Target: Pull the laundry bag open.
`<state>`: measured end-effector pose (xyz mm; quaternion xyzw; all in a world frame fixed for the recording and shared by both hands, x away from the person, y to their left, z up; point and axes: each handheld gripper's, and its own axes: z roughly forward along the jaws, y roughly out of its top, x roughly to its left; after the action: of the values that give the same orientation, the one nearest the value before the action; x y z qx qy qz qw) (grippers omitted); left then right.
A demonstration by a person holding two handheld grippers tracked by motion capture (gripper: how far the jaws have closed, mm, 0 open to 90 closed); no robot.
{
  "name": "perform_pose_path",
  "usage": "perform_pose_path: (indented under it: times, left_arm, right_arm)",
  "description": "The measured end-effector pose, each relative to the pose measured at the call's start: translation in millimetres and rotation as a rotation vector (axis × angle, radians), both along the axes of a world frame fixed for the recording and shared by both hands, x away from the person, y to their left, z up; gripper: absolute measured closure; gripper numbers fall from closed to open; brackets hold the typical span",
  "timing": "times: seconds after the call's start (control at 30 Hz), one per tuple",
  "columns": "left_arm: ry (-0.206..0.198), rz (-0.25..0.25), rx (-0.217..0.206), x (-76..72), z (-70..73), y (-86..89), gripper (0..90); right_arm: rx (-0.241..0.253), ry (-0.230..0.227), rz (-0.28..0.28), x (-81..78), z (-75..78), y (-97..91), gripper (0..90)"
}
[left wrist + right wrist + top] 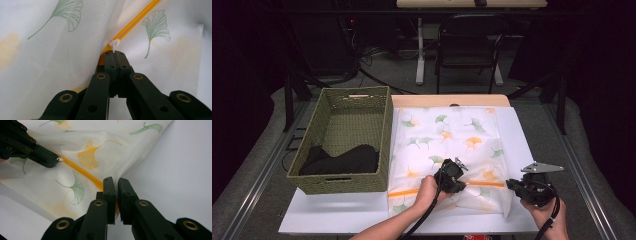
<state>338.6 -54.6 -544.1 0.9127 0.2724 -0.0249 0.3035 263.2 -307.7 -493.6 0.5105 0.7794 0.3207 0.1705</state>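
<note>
I see L gripper (114, 53) clamped on white zip pull (113, 44), mid orange zipper (484, 184). R gripper (117, 183) pinches storage bag (447, 145) edge at zipper's end. Bag lies just right of basket (384, 130).

Basket (343, 140) on left part of tabletop (332, 212), dark clothing (343, 161) inside at its near end. Storage bag (447, 150) flat on tabletop, just right of basket, touching its side. Zipper (412, 192) runs across bag near its front edge. Left claw (460, 181) on zipper pull (113, 44) at mid-zipper. Right claw (511, 185) at bag's near right corner, clamped on fabric at zipper end. Chair (469, 45) on floor behind tabletop.
</note>
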Motion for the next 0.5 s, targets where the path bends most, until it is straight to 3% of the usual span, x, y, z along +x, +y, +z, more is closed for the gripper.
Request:
perform_pose_path:
  times: [0.5]
  left_arm:
    - [0.006,0.012,0.009,-2.3,1.7,19.7,90.0]
  right_arm:
    - [0.001,-0.001,-0.012,-0.5,0.1,-0.7,85.6]
